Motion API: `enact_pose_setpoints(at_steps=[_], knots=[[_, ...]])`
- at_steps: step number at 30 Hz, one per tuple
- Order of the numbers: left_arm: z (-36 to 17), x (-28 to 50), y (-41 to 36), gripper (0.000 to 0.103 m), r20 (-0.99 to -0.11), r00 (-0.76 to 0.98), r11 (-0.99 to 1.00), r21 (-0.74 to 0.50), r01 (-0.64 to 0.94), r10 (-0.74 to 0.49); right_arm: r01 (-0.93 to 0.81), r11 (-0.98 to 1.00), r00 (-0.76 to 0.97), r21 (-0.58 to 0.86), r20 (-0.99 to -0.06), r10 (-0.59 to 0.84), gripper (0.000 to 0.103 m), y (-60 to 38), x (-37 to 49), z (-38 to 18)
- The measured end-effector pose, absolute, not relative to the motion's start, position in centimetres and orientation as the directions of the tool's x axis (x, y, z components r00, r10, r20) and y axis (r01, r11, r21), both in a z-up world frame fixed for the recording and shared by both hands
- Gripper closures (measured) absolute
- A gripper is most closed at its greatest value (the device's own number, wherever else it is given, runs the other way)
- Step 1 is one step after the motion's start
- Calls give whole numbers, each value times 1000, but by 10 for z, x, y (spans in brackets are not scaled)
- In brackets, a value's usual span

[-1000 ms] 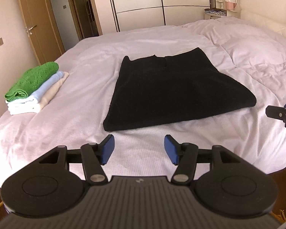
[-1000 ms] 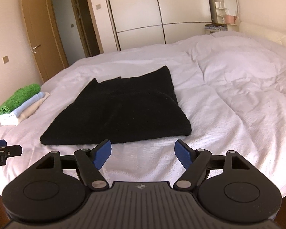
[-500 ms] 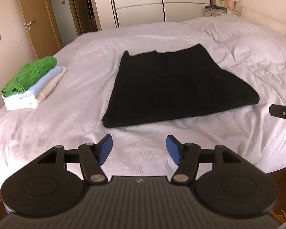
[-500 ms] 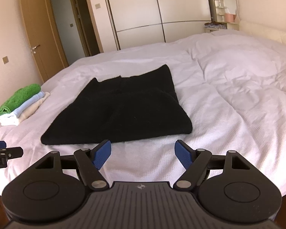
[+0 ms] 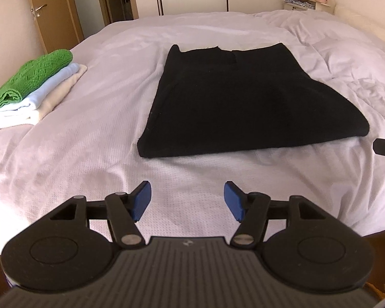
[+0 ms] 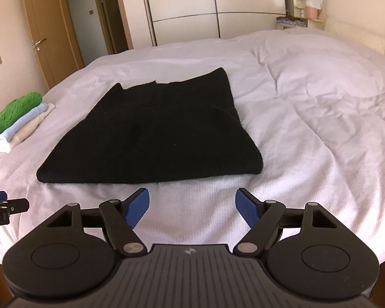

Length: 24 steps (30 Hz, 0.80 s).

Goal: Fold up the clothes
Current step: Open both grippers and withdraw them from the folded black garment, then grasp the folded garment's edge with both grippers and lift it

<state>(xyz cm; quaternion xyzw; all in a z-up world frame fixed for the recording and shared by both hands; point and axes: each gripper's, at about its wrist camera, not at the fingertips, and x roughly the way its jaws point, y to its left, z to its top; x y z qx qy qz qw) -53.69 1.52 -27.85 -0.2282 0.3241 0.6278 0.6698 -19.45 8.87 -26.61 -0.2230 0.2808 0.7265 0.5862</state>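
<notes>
A black garment (image 5: 243, 102) (image 6: 156, 138) lies flat on the white bed (image 5: 89, 133) (image 6: 308, 133), folded into a broad trapezoid with its near edge toward me. My left gripper (image 5: 187, 200) hovers open over the bedspread, short of the garment's near left corner, nothing between its blue pads. My right gripper (image 6: 192, 208) is open too, just short of the garment's near edge, toward its right half. Each gripper's tip shows at the edge of the other's view.
A stack of folded clothes (image 5: 33, 89) (image 6: 15, 120), green on top of pale blue and cream, sits at the bed's left edge. Rumpled duvet (image 6: 333, 82) fills the right side. Wardrobe doors (image 6: 218, 7) and a wooden door (image 5: 51, 12) stand behind.
The left gripper has tilted and moved forward a little, so the garment and stack sit higher and closer in its view. The right view is almost unchanged. Both stay open.
</notes>
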Motion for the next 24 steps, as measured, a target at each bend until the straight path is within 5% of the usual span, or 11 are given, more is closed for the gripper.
enact_pose_setpoints(at_steps=[8,13,19,24], knots=[[-291,-537,30,42,-694,-24,127,165,-978,719,-976,-186,-216,117,-671,709,24,104,-203,-275],[-319,-531,44,42,-625,-95,182,364,-913,775,-980,-195,-171,43,-687,706,24,116,-197,-293],[-374,-515,42,42,-438,-94,339,798,-498,894,-899,-305,-36,-313,-643,765,25,121,-198,-332],[-401,-521,55,44,-397,-25,383,898,-214,917,-654,-373,12,-658,-502,865,27,121,-206,-360]])
